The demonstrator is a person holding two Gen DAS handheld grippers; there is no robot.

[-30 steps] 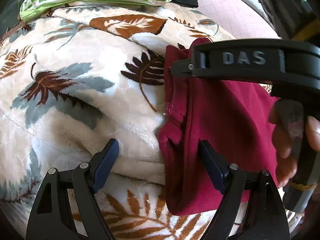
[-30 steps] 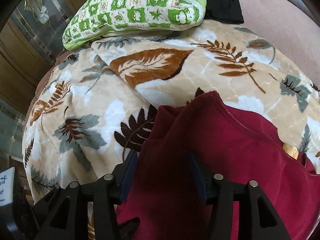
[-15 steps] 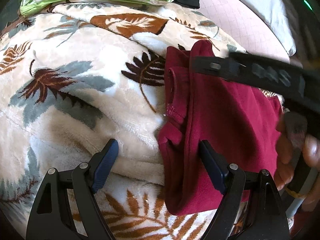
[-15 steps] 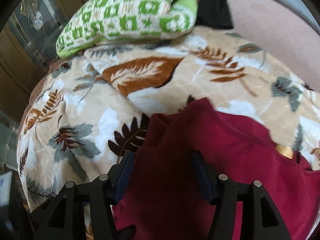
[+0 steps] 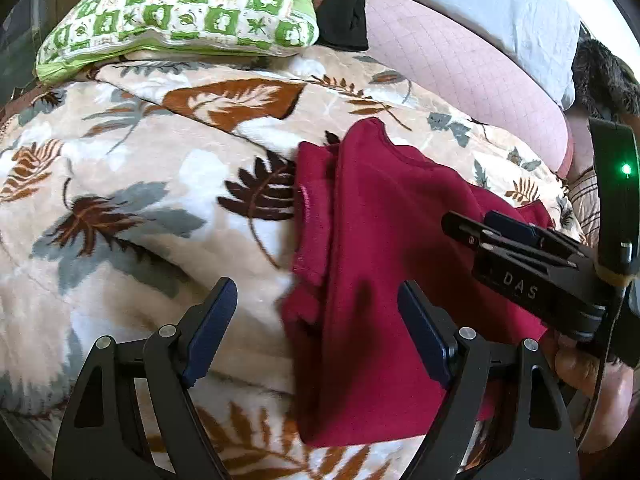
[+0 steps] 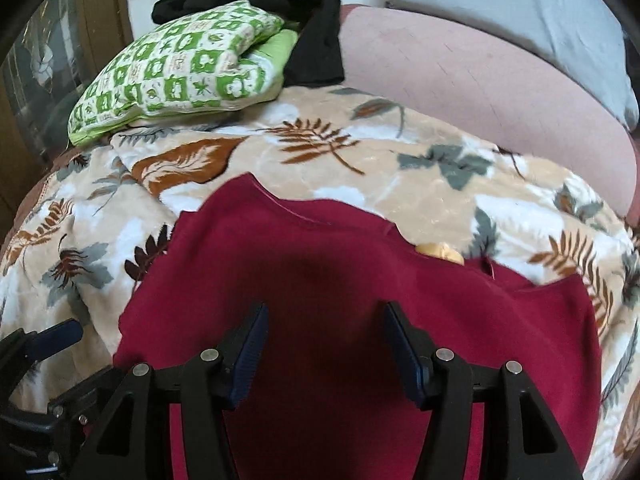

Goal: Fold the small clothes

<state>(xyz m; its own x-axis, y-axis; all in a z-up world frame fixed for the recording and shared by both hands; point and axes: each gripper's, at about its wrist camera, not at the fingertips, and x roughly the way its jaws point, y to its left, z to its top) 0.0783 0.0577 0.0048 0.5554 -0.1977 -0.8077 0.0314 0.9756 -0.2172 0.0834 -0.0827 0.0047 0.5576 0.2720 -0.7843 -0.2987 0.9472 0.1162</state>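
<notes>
A dark red small garment (image 5: pixel 384 264) lies partly folded on a leaf-print blanket (image 5: pixel 132 208); its left side is doubled over in a narrow strip. My left gripper (image 5: pixel 316 320) is open and empty, hovering over the garment's left edge. My right gripper (image 6: pixel 322 344) is open and empty above the garment's (image 6: pixel 320 280) middle. It also shows in the left wrist view (image 5: pixel 516 240) at the right, above the cloth. The left gripper's tip (image 6: pixel 48 340) shows at the lower left of the right wrist view.
A green-and-white patterned pillow (image 6: pixel 180 68) lies at the back left, a black cloth (image 6: pixel 296 12) beside it. A pink cushion (image 6: pixel 480 80) and a grey pillow (image 6: pixel 520 20) line the back right. A small yellow thing (image 6: pixel 440 252) peeks out behind the garment.
My right gripper has drawn back and up from the garment's left part toward the right. Both views have pulled back and now show more of the bed.
</notes>
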